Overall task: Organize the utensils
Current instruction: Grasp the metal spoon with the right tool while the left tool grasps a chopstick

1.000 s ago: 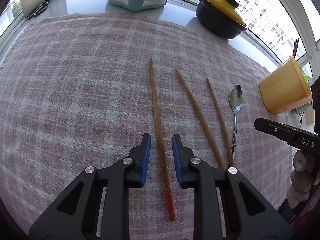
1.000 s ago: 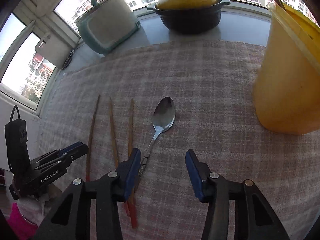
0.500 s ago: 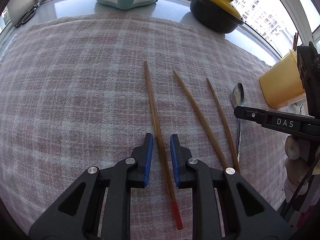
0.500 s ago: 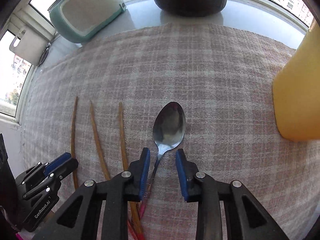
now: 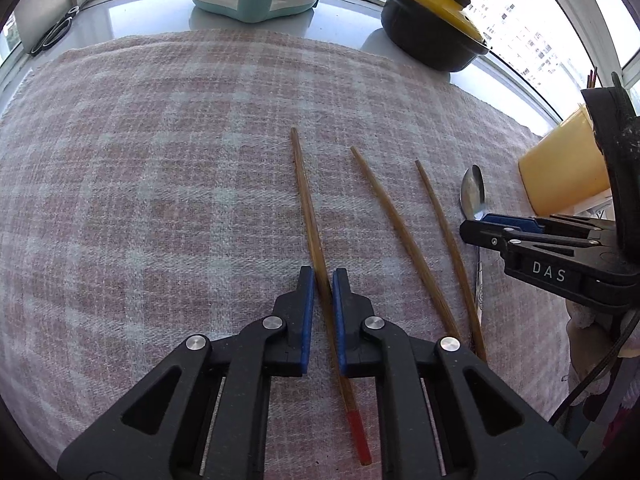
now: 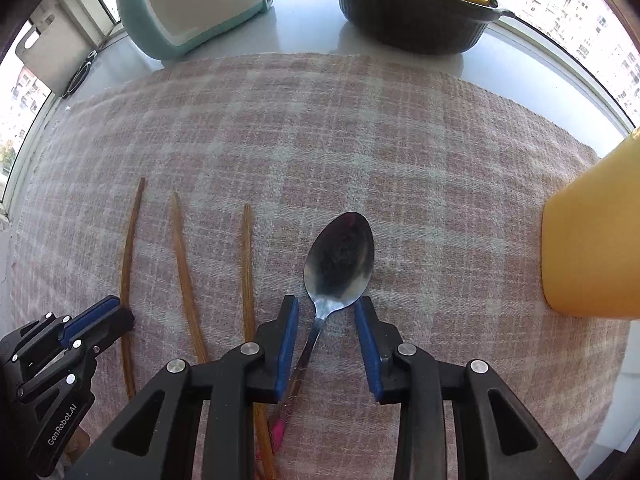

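We clamp one chopstick point(image 5: 310, 216) in our left gripper point(image 5: 319, 280), right gripper point(image 6: 326, 308) open astride the spoon point(image 6: 339, 258); nothing is binned yet.

checked cloth point(image 5: 160, 200), yellow-lidded black pot point(image 5: 432, 36), teal-and-white appliance point(image 6: 192, 8), scissors point(image 5: 54, 36)

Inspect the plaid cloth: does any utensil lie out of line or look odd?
Nothing is damaged or spilled. The three wooden chopsticks fan apart at their thin ends rather than lying parallel, and the steel spoon's handle slants toward the nearest chopstick.
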Demonstrator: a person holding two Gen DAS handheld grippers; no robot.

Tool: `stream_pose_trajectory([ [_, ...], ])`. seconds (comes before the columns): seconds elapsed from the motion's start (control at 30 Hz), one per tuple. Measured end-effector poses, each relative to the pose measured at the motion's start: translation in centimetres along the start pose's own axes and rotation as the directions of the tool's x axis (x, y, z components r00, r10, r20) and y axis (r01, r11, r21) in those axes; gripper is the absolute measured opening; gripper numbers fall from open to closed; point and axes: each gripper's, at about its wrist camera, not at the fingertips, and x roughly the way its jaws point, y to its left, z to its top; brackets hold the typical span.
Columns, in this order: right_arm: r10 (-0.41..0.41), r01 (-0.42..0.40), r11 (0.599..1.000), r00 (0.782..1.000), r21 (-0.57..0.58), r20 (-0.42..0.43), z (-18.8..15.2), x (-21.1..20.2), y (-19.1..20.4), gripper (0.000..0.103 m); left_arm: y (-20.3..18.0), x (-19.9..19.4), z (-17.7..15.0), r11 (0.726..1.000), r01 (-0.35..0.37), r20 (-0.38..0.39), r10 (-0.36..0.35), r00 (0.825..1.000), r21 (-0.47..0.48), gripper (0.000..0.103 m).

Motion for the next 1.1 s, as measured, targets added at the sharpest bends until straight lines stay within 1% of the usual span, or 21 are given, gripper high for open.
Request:
stream_pose_trajectory([
  [0.1,-0.026,0.025,0.996,1.000,-0.080,-0.004,-0.3,0.0,1.1,0.023,0.0,-0.1,-0.1,1.000,-0.005,0.004,0.005,1.000,0.009,0.007],
  [0.13,-0.023,0.022,0.995,1.000,-0.096,-0.009,-0.3,0.0,1.2,0.015,0.0,-0.1,-0.1,1.000,-0.005,0.004,0.005,1.000,0.010,0.007],
  [0.17,-0.021,0.020,0.994,1.000,-0.111,-0.015,-0.4,-0.1,1.3,0.010,0.0,-0.1,-0.1,1.000,-0.003,0.004,0.003,1.000,0.009,0.007],
  [0.27,-0.017,0.013,0.988,1.000,-0.156,-0.024,-0.1,0.0,1.5,0.007,-0.1,0.0,-0.1,1.000,-0.001,0.002,0.001,1.000,0.013,0.007],
  [0.33,-0.039,0.035,0.977,0.999,-0.208,-0.016,0.0,0.0,1.9,0.006,-0.2,-0.1,0.0,1.000,-0.001,0.000,0.001,1.000,0.020,0.007],
  [0.37,-0.050,0.047,0.969,0.999,-0.241,-0.009,-0.9,-0.1,1.3,0.005,-0.3,-0.1,-0.1,1.000,-0.002,-0.001,0.002,1.000,0.024,0.007],
  [0.43,-0.050,0.046,0.960,0.999,-0.275,-0.005,-1.1,-0.1,1.2,0.005,-0.3,-0.1,0.0,1.000,-0.004,-0.001,0.004,1.000,0.028,0.007],
  [0.47,-0.035,0.032,0.960,0.999,-0.278,-0.005,-1.8,-0.4,0.9,0.005,-0.3,-0.1,-0.1,1.000,-0.005,-0.001,0.006,1.000,0.031,0.006],
  [0.53,-0.002,0.000,0.962,1.000,-0.274,-0.008,-1.8,-0.4,0.4,0.005,-0.3,-0.1,-0.1,0.999,-0.011,-0.002,0.011,1.000,0.037,0.006],
  [0.6,0.042,-0.048,0.973,0.999,-0.228,-0.032,-1.7,-0.6,-1.3,0.005,-0.4,-0.2,-0.2,0.999,-0.017,-0.004,0.017,1.000,0.043,0.006],
  [0.63,0.058,-0.065,0.979,0.997,-0.192,-0.042,-1.6,-0.7,-2.1,0.008,-0.3,-0.3,-0.1,0.999,-0.022,-0.006,0.022,1.000,0.043,0.006],
  [0.67,0.069,-0.077,0.984,0.996,-0.161,-0.053,-1.5,-0.7,-2.7,0.017,-0.3,-0.2,0.0,0.999,-0.023,-0.010,0.024,1.000,0.038,0.006],
  [0.8,0.066,-0.075,0.986,0.996,-0.147,-0.064,-1.1,-0.5,-2.9,0.020,-0.5,0.4,1.0,0.999,-0.030,-0.036,0.031,0.999,0.029,0.006],
  [0.83,0.056,-0.066,0.986,0.996,-0.154,-0.067,-1.0,-0.5,-2.7,0.020,-0.7,0.5,1.2,0.999,-0.032,-0.040,0.034,0.999,0.034,0.006],
  [0.87,0.042,-0.053,0.985,0.997,-0.163,-0.067,-0.7,-0.3,-2.5,0.017,-0.8,0.6,1.4,0.998,-0.036,-0.040,0.038,0.998,0.048,0.006],
  [0.9,0.029,-0.040,0.984,0.997,-0.175,-0.065,-0.4,-0.1,-1.8,0.014,-0.9,0.7,1.6,0.998,-0.038,-0.038,0.040,0.998,0.059,0.006],
  [0.93,0.012,-0.023,0.982,0.998,-0.190,-0.062,-0.1,0.0,-0.6,0.008,-0.9,0.8,1.6,0.998,-0.037,-0.035,0.039,0.999,0.060,0.006],
  [0.97,0.006,-0.018,0.979,0.998,-0.201,-0.060,-0.1,0.0,-0.5,0.006,-0.9,0.8,1.6,0.998,-0.032,-0.033,0.034,0.999,0.056,0.006],
  [1.07,0.036,-0.045,0.983,0.998,-0.177,-0.056,0.0,-0.2,-0.7,0.003,-0.5,0.6,1.3,0.999,-0.010,-0.020,0.011,1.000,0.032,0.005],
  [1.1,0.054,-0.061,0.986,0.997,-0.155,-0.050,-0.4,-0.6,-1.7,0.002,-0.3,0.5,1.2,1.000,0.000,-0.013,0.000,1.000,0.017,0.004],
])
